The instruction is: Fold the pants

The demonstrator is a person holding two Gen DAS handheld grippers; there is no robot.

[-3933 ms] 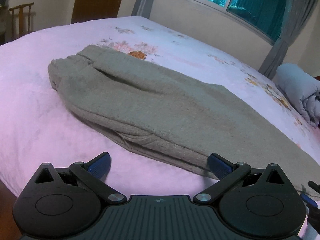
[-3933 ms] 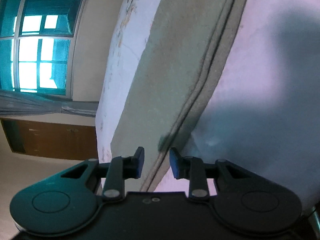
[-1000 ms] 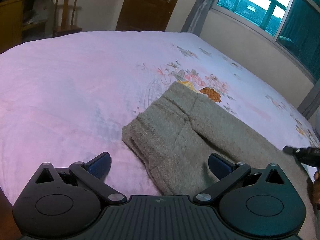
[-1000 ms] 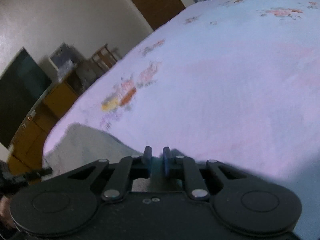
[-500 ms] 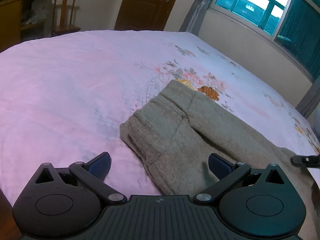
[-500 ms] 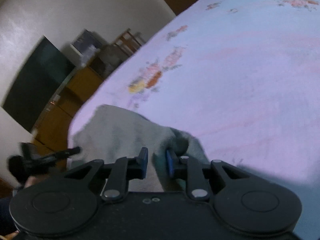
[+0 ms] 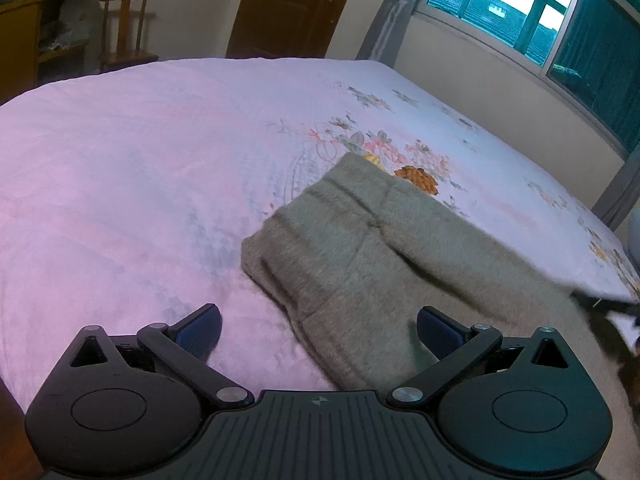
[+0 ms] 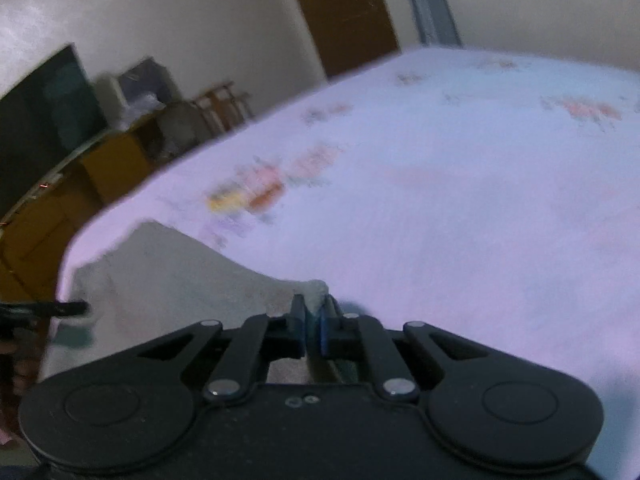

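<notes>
The grey-beige pants (image 7: 360,248) lie on the pink bed (image 7: 120,184), waistband end toward the left. My left gripper (image 7: 318,330) is wide open and empty, low over the near corner of the waistband. My right gripper (image 8: 314,320) is shut on a pinch of the pants fabric (image 8: 318,294); the rest of the pants (image 8: 168,268) spreads to its left. A blurred tip of the right gripper (image 7: 604,304) shows at the right edge of the left wrist view, and the left gripper's tip (image 8: 60,307) at the left edge of the right wrist view.
The bedspread has a floral print (image 7: 384,152) beyond the pants. A wooden chair (image 7: 124,28) and a door (image 7: 292,8) stand past the bed's far side. Windows with curtains (image 7: 540,12) are at the right. Wooden cabinets (image 8: 100,168) line the wall.
My right gripper closed on the pants fabric and moved with it; its view is motion-blurred. My left gripper stayed open and shifted slightly nearer to the waistband.
</notes>
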